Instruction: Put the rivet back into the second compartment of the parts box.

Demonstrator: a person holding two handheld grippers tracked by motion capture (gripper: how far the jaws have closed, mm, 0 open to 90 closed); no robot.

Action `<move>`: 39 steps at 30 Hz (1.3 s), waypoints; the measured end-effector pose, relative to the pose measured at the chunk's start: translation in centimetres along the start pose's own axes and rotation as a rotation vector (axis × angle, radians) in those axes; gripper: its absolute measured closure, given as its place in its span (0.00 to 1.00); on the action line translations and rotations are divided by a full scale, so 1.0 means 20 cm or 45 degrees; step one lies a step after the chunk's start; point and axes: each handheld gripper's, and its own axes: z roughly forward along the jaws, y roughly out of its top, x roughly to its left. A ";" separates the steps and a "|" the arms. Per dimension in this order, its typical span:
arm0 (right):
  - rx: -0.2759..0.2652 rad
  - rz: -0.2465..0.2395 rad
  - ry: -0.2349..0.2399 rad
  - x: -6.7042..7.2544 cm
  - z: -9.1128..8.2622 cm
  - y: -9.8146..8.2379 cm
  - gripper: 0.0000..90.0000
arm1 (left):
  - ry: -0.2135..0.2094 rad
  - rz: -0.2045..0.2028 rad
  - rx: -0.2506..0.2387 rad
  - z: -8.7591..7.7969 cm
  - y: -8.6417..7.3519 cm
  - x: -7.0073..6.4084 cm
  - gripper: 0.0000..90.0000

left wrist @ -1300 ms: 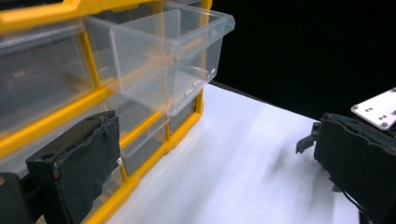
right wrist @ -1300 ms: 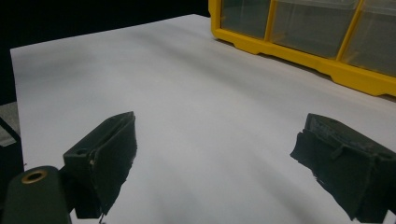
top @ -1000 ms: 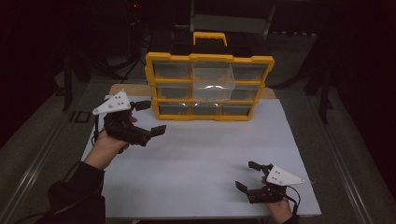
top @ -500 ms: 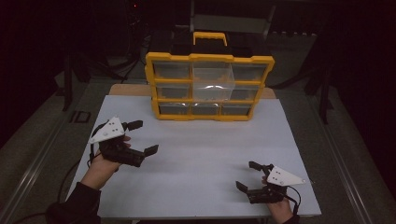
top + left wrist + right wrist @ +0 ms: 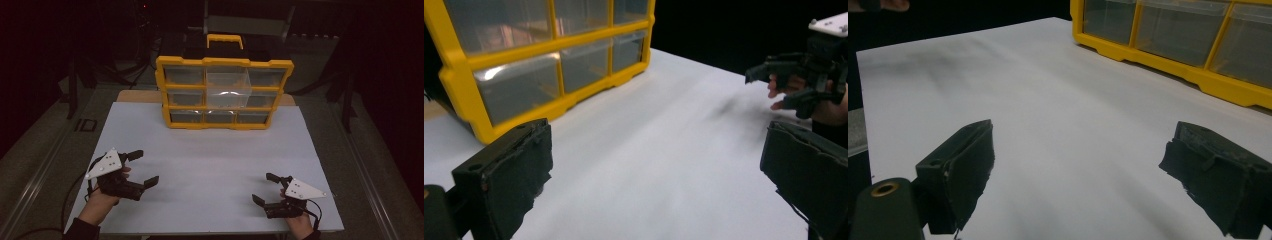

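A yellow drawer cabinet (image 5: 223,92) with clear drawers and a black top handle stands at the back of the white board (image 5: 220,160). Every drawer looks pushed in. My left gripper (image 5: 144,168) rests low at the near left, held by a hand, its jaws wide apart with nothing between them. At the near right, my right gripper (image 5: 263,188) is also open and empty. In the left gripper view the cabinet (image 5: 549,65) is at upper left and the right gripper (image 5: 796,80) at far right. In the right gripper view the cabinet (image 5: 1198,45) fills the upper right.
The white board lies on a wooden tabletop (image 5: 135,96) whose edge shows behind it. Dark floor and black stands surround the table. A small black square object (image 5: 86,125) lies off the board's left edge. Cables trail from both grippers toward the near edge.
My left gripper has come back from near the cabinet's lower left corner to the near left of the board and dropped lower. The right gripper has stayed put.
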 end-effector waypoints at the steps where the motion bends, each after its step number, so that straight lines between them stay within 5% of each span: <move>1: 0.000 0.000 0.001 0.00 0.00 0.00 0.12 | -0.001 -0.002 -0.001 0.00 -0.02 0.00 0.00; 7: 0.008 -0.002 0.009 0.00 0.01 0.00 0.12 | -0.003 -0.014 0.004 -0.02 -0.13 -0.02 0.00; 17: 0.009 -0.010 0.011 0.01 0.01 0.00 0.12 | 0.074 -0.059 0.047 -0.07 -0.28 -0.05 0.00; 28: 0.021 -0.008 0.006 0.00 0.01 -0.01 0.12 | 0.107 -0.051 0.097 -0.09 -0.36 -0.05 0.00; 39: 0.030 -0.005 0.003 0.00 0.01 -0.01 0.12 | 0.117 -0.052 0.056 -0.10 -0.37 -0.05 0.00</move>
